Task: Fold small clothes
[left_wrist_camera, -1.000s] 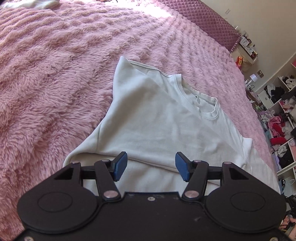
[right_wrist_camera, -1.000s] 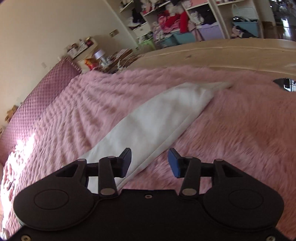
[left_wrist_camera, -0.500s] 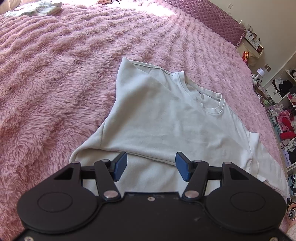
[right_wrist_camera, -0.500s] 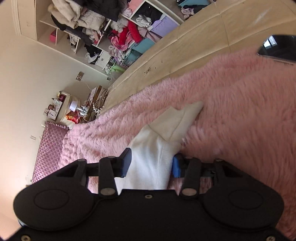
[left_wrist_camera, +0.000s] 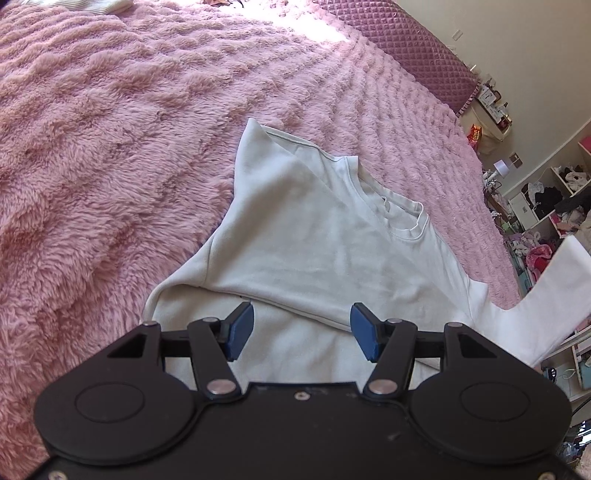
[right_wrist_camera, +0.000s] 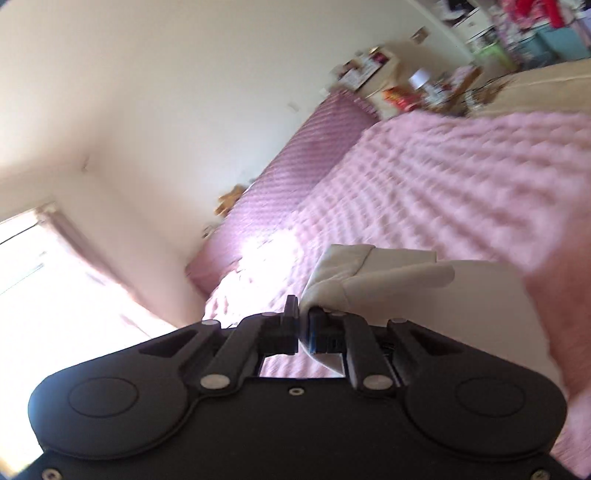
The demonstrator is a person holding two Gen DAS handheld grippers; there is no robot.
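Observation:
A small white sweatshirt (left_wrist_camera: 325,254) lies on the pink fluffy bedspread (left_wrist_camera: 110,147), its left sleeve folded across the chest and its neckline toward the headboard. My left gripper (left_wrist_camera: 301,330) is open and empty, hovering just above the shirt's lower body. The shirt's right sleeve (left_wrist_camera: 546,295) is lifted off the bed at the right edge. My right gripper (right_wrist_camera: 303,325) is shut on that sleeve's cuff (right_wrist_camera: 369,269) and holds it up in the air; the right wrist view is blurred.
A quilted purple headboard (left_wrist_camera: 406,48) runs along the far end of the bed. A bedside table (left_wrist_camera: 491,114) and shelves full of clothes (left_wrist_camera: 554,206) stand to the right. Another folded light garment (left_wrist_camera: 92,3) lies at the bed's far left. A bright window (right_wrist_camera: 37,277) is at the left.
My right gripper closed on the sleeve cuff and lifted it up off the bed, swinging toward the headboard. My left gripper stayed open over the shirt, barely moving.

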